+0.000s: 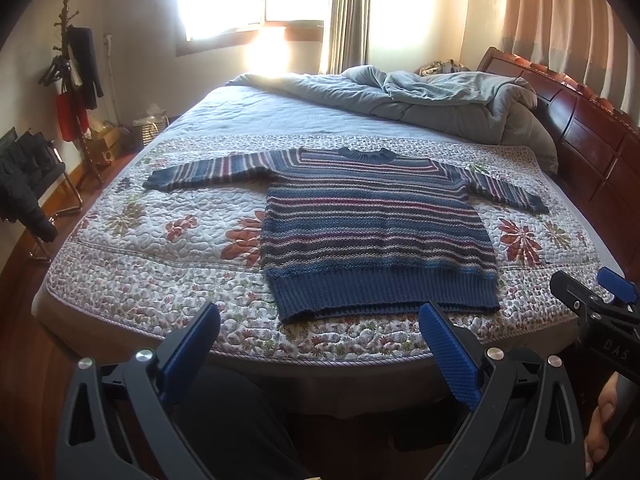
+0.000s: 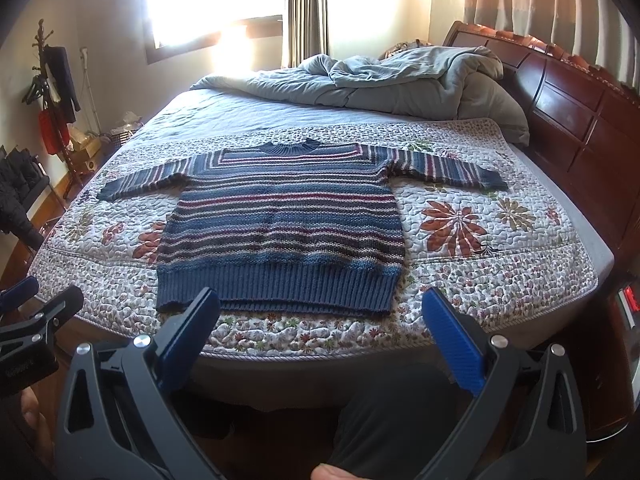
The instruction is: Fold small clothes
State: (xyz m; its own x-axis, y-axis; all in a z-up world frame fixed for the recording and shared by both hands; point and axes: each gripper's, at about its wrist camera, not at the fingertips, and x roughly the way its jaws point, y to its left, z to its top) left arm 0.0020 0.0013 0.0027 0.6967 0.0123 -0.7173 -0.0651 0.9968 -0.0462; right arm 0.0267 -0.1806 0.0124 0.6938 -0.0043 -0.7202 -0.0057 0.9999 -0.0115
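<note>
Sweater [image 1: 376,224] flat, centre frame, on bed quilt [image 1: 160,248], sleeves spread. Folding not begun, I judge. Left hand-held gripper [image 1: 320,320] and right hand-held gripper [image 2: 320,308] released, empty, near hem. Next: probably sleeve cuff first.

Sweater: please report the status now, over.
Both claws open, left claw, right claw, holding nothing. Sweater flat on quilt, sleeves spread, unfolded. Nothing in the way.

Coarse ribbed knit sweater [image 1: 372,224] lies on a matt quilted cloth bedspread [image 1: 160,272]; glossy wooden headboard [image 1: 592,132] upper right.
</note>
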